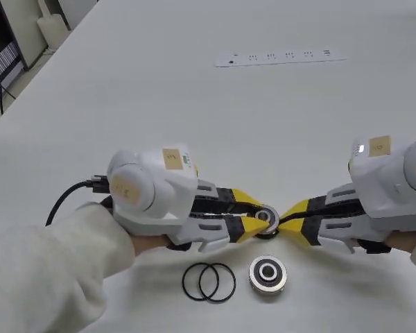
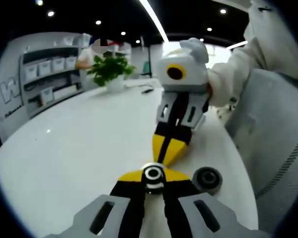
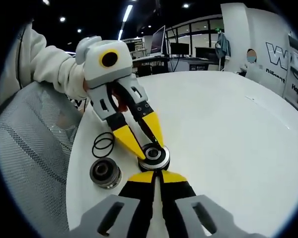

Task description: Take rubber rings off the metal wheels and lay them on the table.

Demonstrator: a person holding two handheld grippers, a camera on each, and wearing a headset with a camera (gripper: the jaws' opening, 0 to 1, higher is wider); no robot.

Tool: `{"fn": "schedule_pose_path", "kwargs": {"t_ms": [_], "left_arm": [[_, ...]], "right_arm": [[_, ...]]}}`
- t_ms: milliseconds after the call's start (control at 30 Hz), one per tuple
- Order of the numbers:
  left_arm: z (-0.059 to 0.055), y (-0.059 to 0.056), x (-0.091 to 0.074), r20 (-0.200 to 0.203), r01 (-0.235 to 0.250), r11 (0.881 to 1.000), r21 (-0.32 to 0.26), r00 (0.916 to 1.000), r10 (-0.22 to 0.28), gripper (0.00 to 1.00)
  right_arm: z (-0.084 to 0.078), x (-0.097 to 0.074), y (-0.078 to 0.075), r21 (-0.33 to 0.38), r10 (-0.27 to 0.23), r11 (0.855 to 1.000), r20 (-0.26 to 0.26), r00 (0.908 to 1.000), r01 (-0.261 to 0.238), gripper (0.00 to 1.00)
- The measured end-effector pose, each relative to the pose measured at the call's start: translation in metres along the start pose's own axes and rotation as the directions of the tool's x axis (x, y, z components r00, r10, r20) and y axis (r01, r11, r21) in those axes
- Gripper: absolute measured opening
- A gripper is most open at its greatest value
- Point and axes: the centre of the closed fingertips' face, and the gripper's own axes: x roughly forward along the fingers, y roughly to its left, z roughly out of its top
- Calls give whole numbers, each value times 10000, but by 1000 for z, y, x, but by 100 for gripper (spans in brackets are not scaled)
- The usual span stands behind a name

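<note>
A metal wheel (image 1: 266, 216) (image 2: 153, 174) (image 3: 154, 155) with a dark rubber ring round its rim is held just above the table, with my left gripper (image 1: 258, 218) (image 2: 153, 177) (image 3: 146, 147) shut on it. My right gripper (image 1: 284, 222) (image 2: 168, 151) (image 3: 156, 175) faces it from the opposite side, jaws pressed together at the wheel's near rim, pinching the ring there. Two loose black rubber rings (image 1: 208, 282) (image 3: 103, 144) lie overlapping on the table in front. Beside them a second metal wheel (image 1: 267, 273) (image 2: 207, 179) (image 3: 105, 172) lies flat.
The white table (image 1: 194, 125) stretches far ahead. A white power strip (image 1: 281, 57) lies at its far side. A black cable (image 1: 66, 201) runs left from the left gripper. A grey mesh chair (image 3: 35, 144) stands at the table's near edge.
</note>
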Motion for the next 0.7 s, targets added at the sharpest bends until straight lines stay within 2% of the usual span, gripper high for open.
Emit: {"fn": "schedule_pose_path", "kwargs": {"t_ms": [100, 167, 233, 333, 367, 500, 567, 700], "left_arm": [[0, 0, 0, 8, 4, 10000, -9, 10000, -4, 14], [0, 0, 0, 6, 1, 10000, -5, 10000, -1, 14], [-1, 0, 0, 0, -2, 10000, 7, 10000, 2, 14], [-1, 1, 0, -2, -5, 10000, 6, 10000, 5, 14], [-1, 1, 0, -5, -10, 10000, 7, 10000, 10, 14], [-1, 0, 0, -8, -4, 10000, 31, 10000, 4, 14], [-1, -1, 0, -14, 21, 10000, 97, 10000, -20, 14], [0, -2, 0, -12, 86, 9998, 170, 10000, -85, 14]], "right_arm": [[0, 0, 1, -59, -89, 9999, -147, 9999, 88, 2], [-1, 0, 1, 276, -114, 9995, -298, 9995, 122, 1], [-1, 1, 0, 307, -126, 9994, -390, 9992, 138, 1], [-1, 1, -1, 907, -38, 9958, -594, 9982, 92, 2], [-2, 1, 0, 1353, 92, 9908, -667, 9977, 0, 2], [-3, 0, -4, 1913, 107, 9815, -646, 9979, 18, 0], [-3, 0, -4, 1769, 31, 9842, -586, 9983, 74, 0], [-3, -2, -6, 2374, -211, 9710, -376, 9991, 295, 0]]}}
